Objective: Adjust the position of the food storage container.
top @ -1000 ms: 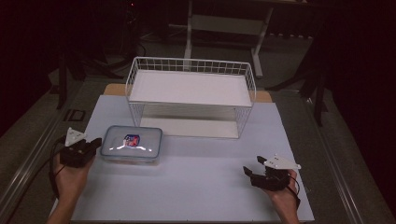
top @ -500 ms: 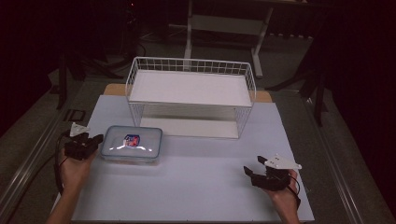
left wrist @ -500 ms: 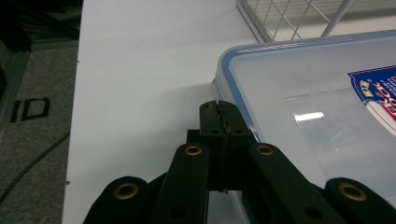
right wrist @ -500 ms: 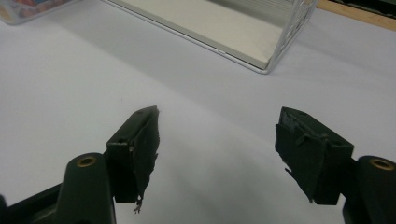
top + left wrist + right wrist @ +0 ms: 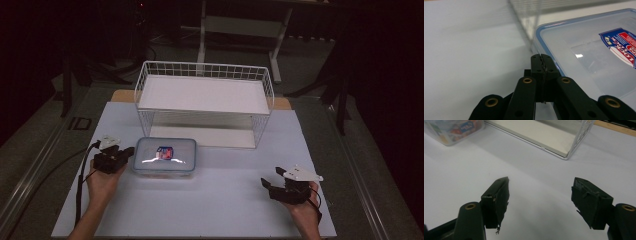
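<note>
sitting near the left edge of the white table [image 5: 215,200], the lidded container [image 5: 165,156] lies long axis left-right, just in front of the wire rack [image 5: 205,102]. left gripper [image 5: 541,58], jaws pressed together and holding nothing, points at its left short side, touching or nearly so. right gripper [image 5: 540,195], jaws spread wide, is well apart near the front right corner. open table lies between them.

White wire rack [image 5: 205,102], lidded clear container [image 5: 164,156] on white table [image 5: 215,200].
</note>
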Demonstrator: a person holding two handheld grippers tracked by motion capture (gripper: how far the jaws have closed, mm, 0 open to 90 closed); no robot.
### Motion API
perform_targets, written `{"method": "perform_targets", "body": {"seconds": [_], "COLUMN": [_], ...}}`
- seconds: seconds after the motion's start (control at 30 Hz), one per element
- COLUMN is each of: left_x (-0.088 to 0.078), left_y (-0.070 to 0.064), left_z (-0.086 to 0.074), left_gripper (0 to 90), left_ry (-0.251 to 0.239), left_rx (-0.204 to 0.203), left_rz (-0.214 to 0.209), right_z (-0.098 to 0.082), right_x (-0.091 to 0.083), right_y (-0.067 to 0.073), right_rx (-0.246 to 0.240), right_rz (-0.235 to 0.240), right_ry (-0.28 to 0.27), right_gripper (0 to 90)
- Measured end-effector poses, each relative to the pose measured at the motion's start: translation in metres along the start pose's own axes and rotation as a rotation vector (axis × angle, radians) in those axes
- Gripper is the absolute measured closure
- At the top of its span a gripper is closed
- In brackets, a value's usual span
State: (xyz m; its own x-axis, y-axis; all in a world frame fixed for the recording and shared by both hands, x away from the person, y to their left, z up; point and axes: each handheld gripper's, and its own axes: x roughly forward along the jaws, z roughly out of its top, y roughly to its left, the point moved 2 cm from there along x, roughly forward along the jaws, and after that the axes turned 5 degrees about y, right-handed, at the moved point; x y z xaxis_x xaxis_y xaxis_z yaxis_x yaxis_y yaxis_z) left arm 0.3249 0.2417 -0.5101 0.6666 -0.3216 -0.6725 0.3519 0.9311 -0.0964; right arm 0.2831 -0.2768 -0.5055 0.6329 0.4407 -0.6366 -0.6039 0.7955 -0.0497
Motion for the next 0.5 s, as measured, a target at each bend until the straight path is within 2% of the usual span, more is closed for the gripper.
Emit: {"method": "perform_targets", "body": {"seconds": [0.13, 0.17, 0.3, 0.37, 0.5], "left_x": [0.007, 0.007, 0.013, 0.014, 0.019], "left_y": [-0.016, -0.016, -0.034, -0.036, -0.056], "left_z": [0.003, 0.003, 0.006, 0.006, 0.009], "left_gripper": [89.7, 89.7, 89.7, 89.7, 89.7], "left_ry": [-0.002, -0.002, -0.003, -0.004, 0.000], "left_rx": [0.012, 0.012, 0.024, 0.027, 0.046], "left_rz": [-0.027, -0.027, -0.061, -0.066, -0.096], "right_z": [0.001, 0.001, 0.000, 0.000, 0.001], "right_x": [0.000, 0.000, 0.000, 0.000, 0.001], "right_y": [0.001, 0.001, 0.001, 0.001, 0.001], "right_rx": [-0.002, -0.002, -0.001, -0.001, -0.002], "right_rz": [0.001, 0.001, 0.002, 0.002, 0.002], "right_ry": [-0.003, -0.003, -0.003, -0.003, 0.001], "right_gripper": [29.9, 29.9, 29.9, 29.9, 29.9]}}
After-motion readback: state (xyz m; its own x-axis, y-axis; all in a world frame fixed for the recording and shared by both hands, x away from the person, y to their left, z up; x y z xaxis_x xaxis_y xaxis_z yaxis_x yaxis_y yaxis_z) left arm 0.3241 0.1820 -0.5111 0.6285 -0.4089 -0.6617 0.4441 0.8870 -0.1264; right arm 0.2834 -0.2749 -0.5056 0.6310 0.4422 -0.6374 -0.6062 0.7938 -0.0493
